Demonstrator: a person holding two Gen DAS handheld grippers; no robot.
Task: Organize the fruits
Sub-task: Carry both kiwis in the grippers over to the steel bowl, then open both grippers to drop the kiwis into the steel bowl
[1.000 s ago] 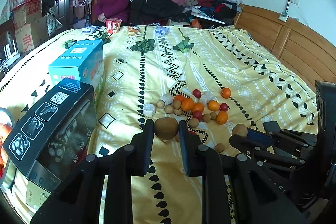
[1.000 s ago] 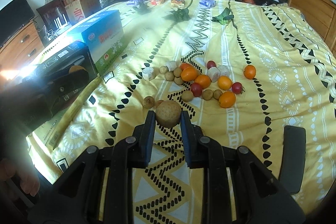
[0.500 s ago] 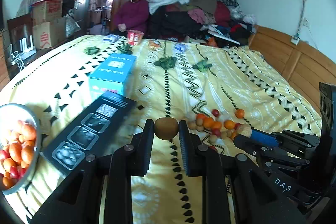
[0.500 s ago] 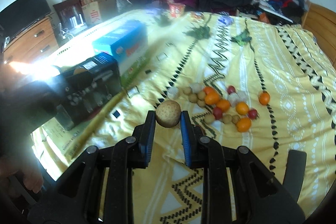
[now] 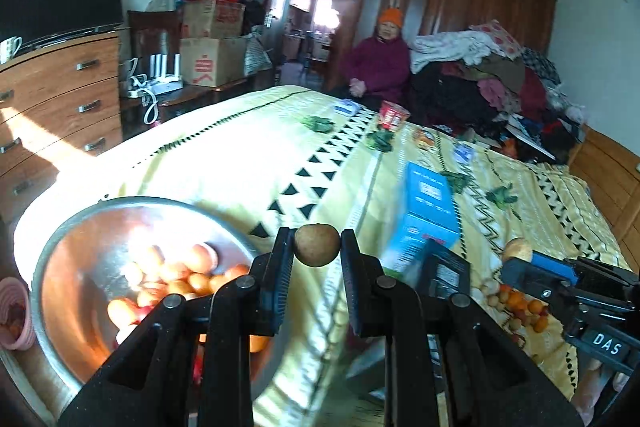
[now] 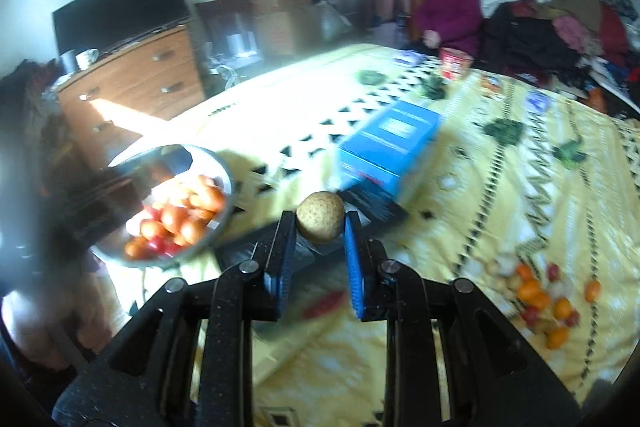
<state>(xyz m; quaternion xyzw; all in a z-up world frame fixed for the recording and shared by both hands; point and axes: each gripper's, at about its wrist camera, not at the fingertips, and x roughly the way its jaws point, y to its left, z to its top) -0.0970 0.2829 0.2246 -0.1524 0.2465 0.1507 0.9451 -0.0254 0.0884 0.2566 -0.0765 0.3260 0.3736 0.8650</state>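
Swung both views off the loose fruit pile [image 6: 536,291] and over toward the metal bowl [image 5: 52,255] since a second ago; bowl absent from the earlier right view, only an edge in the left. Landmark: metal bowl, at the bed's near corner on the yellow bedspread [image 5: 248,163], already holding orange and red fruits. Blue box [image 6: 388,143] beyond the bowl, black box [image 5: 444,271] nearer, between bowl and pile. Fruit pile well apart from the bowl, far side of both boxes. Left gripper [image 5: 317,247] clamped on a brown round fruit [image 5: 317,245], hanging just beside the bowl's rim, not yet over it. Right gripper [image 6: 320,225] clamped on a speckled tan fruit [image 6: 321,223], near the bowl but further off than the left.

Step in hand, judged: carry phase, two fruits mid-transfer to the bowl. Next move likely calls for bringing each gripper over the bowl's interior, lowering close to the fruit already there, then releasing gently so nothing bounces out. Blur heavy in the right view.
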